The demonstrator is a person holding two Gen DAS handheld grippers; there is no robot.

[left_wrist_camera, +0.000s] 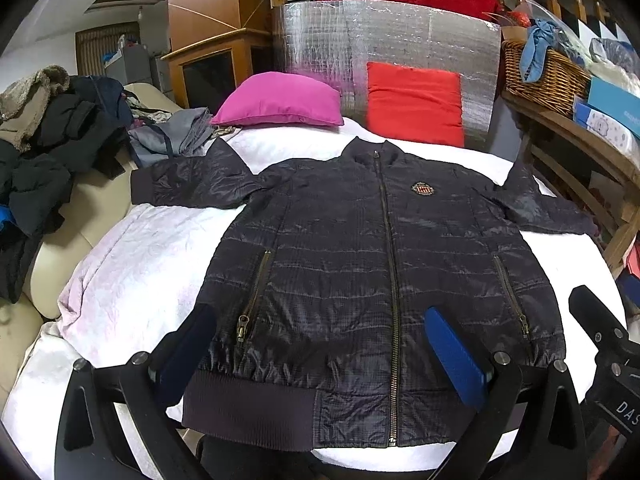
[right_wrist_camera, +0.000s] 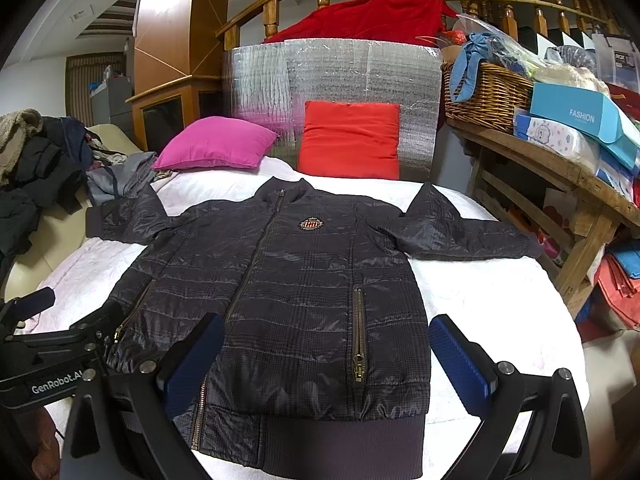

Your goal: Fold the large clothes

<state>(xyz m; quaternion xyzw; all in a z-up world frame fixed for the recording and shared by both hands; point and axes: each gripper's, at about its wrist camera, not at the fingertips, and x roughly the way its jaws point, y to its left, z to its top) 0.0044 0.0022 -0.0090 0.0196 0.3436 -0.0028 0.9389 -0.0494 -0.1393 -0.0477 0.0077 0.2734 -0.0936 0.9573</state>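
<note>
Dark jacket (left_wrist_camera: 360, 264) is lying flat, zipped, front up on the white bedspread (left_wrist_camera: 132, 256) w/ sleeves out (pink pillow (left_wrist_camera: 280, 100) beyond the collar). Left gripper (left_wrist_camera: 320, 356) & right gripper (right_wrist_camera: 328, 364) are hovering over the hem, fingers spread apart, holding nothing.

A white quilted bed (left_wrist_camera: 132, 264) carries the dark jacket (left_wrist_camera: 360, 264), spread flat, front up. A pink pillow (left_wrist_camera: 280, 100) and red pillow (left_wrist_camera: 416, 104) lie at its far end.
</note>
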